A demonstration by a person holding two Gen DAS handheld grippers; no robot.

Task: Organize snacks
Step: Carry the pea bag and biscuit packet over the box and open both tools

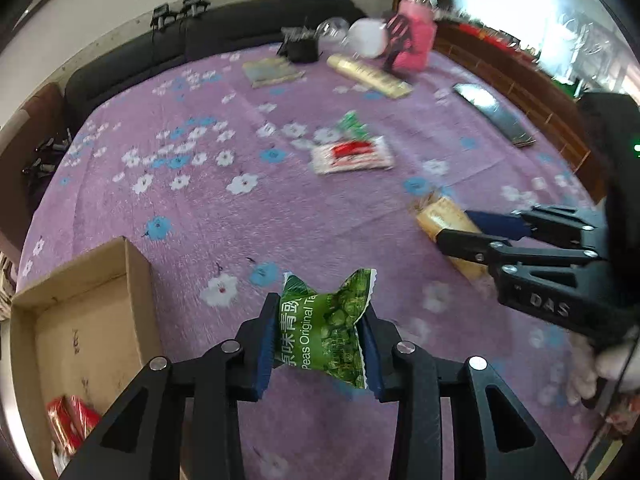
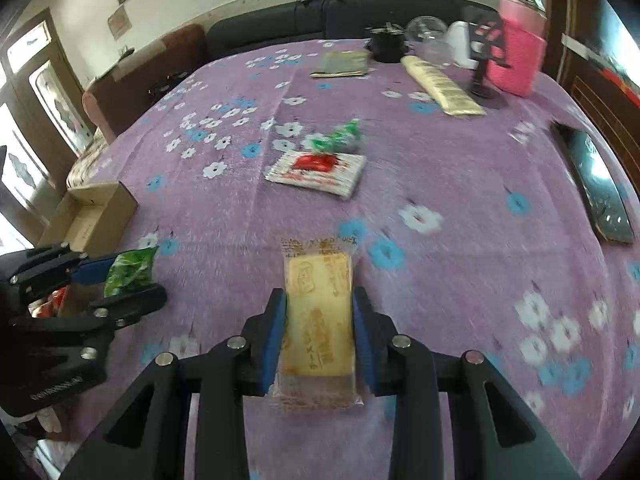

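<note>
L gripper (image 1: pixel 320 344) was clamped on green pea packet (image 1: pixel 326 330); R gripper (image 2: pixel 319 338) on biscuit pack (image 2: pixel 318 316). Slippery wrappers could've slid out before cardboard box (image 1: pixel 76 292) was reached.

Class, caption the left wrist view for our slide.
Left gripper clamps a green pea packet beside a cardboard box.

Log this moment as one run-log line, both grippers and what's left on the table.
left gripper: shut on pea packet | right gripper: shut on biscuit | box: near left | table: red-white packet, green packet
</note>
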